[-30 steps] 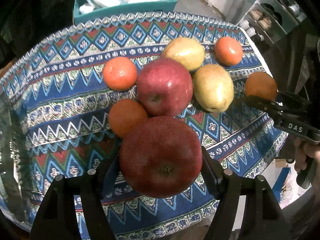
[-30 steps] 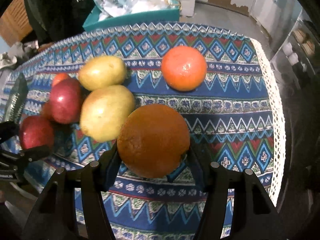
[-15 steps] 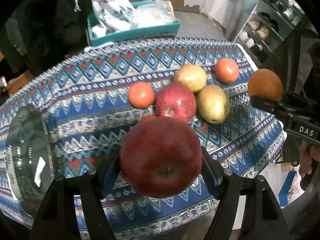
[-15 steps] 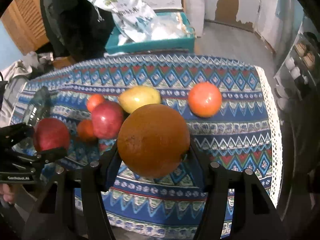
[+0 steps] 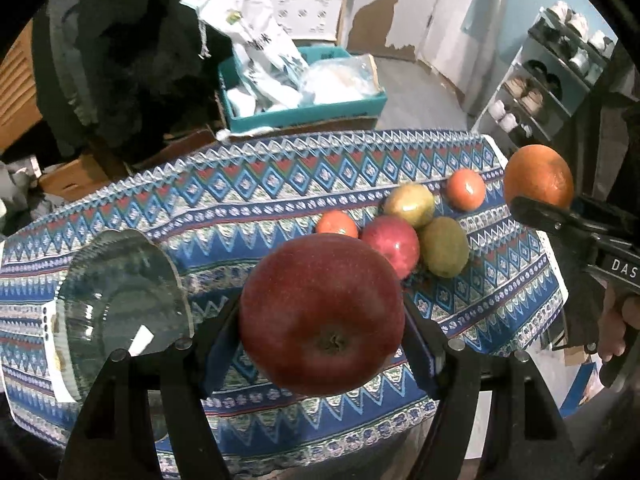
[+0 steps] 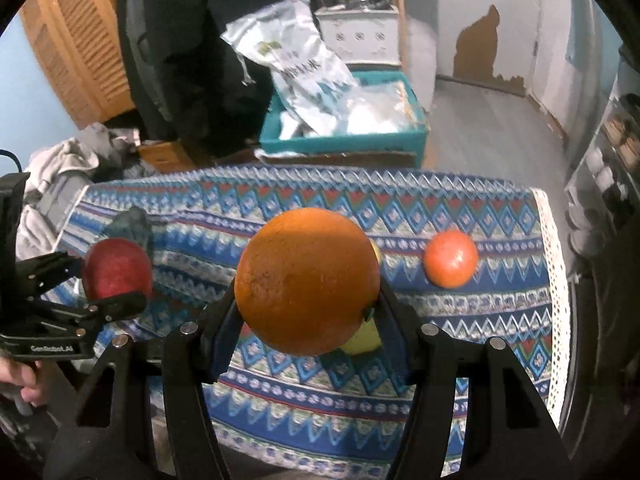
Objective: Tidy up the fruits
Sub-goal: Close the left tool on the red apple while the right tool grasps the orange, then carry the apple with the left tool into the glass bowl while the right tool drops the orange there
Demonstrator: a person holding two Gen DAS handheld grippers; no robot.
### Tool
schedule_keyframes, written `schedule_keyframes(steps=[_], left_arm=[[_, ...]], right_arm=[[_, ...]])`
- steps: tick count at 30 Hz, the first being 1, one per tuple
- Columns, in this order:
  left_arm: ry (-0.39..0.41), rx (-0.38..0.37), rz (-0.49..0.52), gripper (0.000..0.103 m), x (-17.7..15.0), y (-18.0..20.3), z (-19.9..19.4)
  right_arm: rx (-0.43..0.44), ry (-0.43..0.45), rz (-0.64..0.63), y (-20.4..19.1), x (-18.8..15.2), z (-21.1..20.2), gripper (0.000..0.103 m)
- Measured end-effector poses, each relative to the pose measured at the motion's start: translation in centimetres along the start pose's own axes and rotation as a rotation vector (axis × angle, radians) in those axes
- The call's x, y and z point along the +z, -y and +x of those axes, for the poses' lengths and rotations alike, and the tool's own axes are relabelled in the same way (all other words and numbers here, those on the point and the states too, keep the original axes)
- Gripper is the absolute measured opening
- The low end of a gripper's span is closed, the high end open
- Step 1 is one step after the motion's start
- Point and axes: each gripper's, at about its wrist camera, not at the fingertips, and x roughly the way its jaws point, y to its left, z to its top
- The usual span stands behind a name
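Note:
My left gripper [image 5: 322,320] is shut on a large red apple [image 5: 322,314] and holds it high above the table's front. My right gripper [image 6: 306,312] is shut on a big orange [image 6: 307,280], also lifted; it shows at the right of the left wrist view [image 5: 538,176]. On the patterned cloth [image 5: 240,200] lie a second red apple [image 5: 394,242], two yellow-green pears [image 5: 410,204] [image 5: 444,246] and two small oranges [image 5: 466,189] [image 5: 337,223]. A clear glass bowl [image 5: 116,300] stands at the left, below and left of my left gripper.
Behind the table stand a teal crate [image 5: 304,114] with plastic bags and cardboard boxes [image 5: 72,176]. A shoe rack [image 5: 560,64] stands at the right. The cloth's lace edge [image 6: 558,280] marks the table's right end. A dark garment [image 6: 192,40] hangs at the back.
Both grippers have risen and drawn back from the table with their fruit. The glass bowl has come into the left wrist view.

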Motion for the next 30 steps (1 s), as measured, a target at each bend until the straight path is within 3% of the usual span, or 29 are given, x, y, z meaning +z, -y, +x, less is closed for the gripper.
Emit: schedule_keyframes(steps=[12, 30], left_arm=[[0.069, 0.033, -0.038, 0.075, 0.2, -3.3, -3.3], [0.124, 0.092, -0.135, 0.075, -1.1, -10.1, -6.4]], right_arm=[[0.066, 0.051, -0.061, -5.5, 2.9, -0.4, 0.061], [0.176, 0.031, -0.145, -14.5, 6.4, 3.0, 0.061]])
